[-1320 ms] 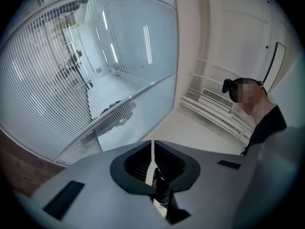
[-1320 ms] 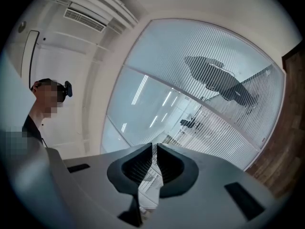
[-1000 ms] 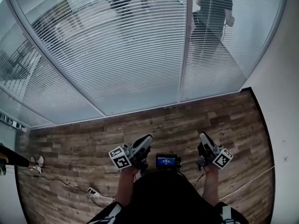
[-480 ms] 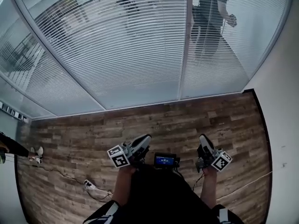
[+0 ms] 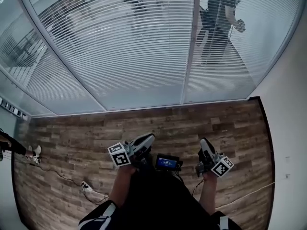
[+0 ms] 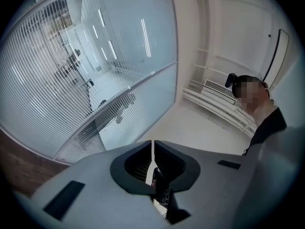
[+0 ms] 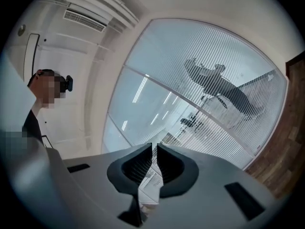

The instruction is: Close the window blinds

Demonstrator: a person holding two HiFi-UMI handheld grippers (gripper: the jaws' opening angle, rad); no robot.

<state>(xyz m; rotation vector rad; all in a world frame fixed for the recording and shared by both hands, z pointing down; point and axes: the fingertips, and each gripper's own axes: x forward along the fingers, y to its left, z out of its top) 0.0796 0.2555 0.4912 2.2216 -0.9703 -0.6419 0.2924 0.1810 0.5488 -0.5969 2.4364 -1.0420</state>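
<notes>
While the window blinds point(image 5: 124, 47) show a person point(image 5: 218, 20) through their slats, left gripper point(image 5: 150, 138) and right gripper point(image 5: 204, 142) hold jaws together, empty.

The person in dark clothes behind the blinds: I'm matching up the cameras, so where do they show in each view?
Head view: person at top right, just right of the white window post.
Left gripper view: person left of centre, above the jaws.
Right gripper view: person right of centre, in the upper half.
Shared landmark: that post runs beside the person in all three.
</notes>
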